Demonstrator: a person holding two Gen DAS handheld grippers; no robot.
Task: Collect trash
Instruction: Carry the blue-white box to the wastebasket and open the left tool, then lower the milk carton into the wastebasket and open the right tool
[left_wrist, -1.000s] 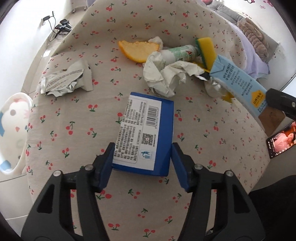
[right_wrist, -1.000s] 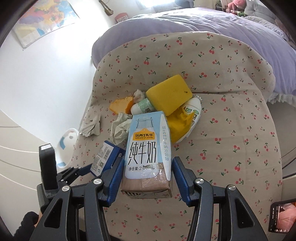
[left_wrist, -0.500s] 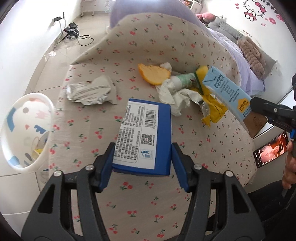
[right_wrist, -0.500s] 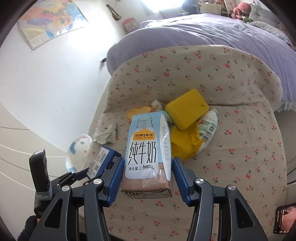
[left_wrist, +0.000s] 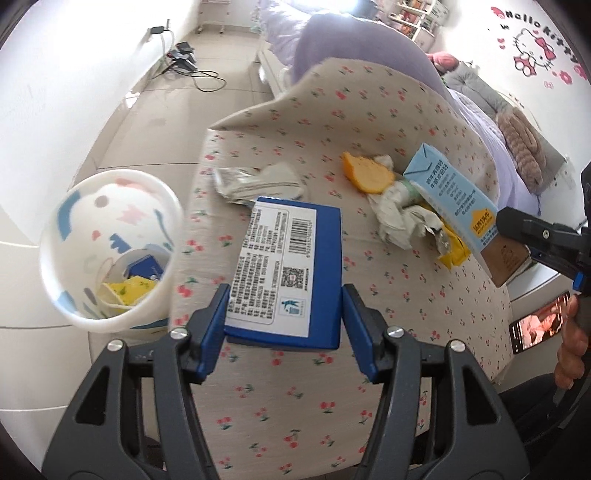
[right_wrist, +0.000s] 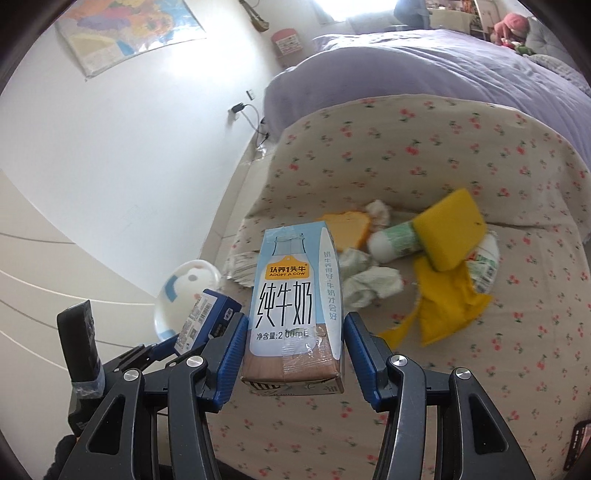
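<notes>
Since a second ago both grippers have lifted away from the cherry-print cloth (left_wrist: 388, 288), and the patterned white bin (left_wrist: 107, 251), earlier cut off at the left edge of the left wrist view, now shows its whole mouth with yellow and blue scraps inside. Beside it, the left gripper (left_wrist: 282, 314) is clamped on the blue box (left_wrist: 291, 269), held above the cloth's edge. To the right, a crumpled foil wrapper (left_wrist: 258, 182), an orange piece (left_wrist: 365, 171) and wadded paper (left_wrist: 397, 218) lie on the cloth. The right gripper (right_wrist: 293, 349) is clamped on the milk carton (right_wrist: 293, 295), held in the air. Behind it sit a yellow sponge (right_wrist: 448, 227) and a yellow rag (right_wrist: 445, 302).
</notes>
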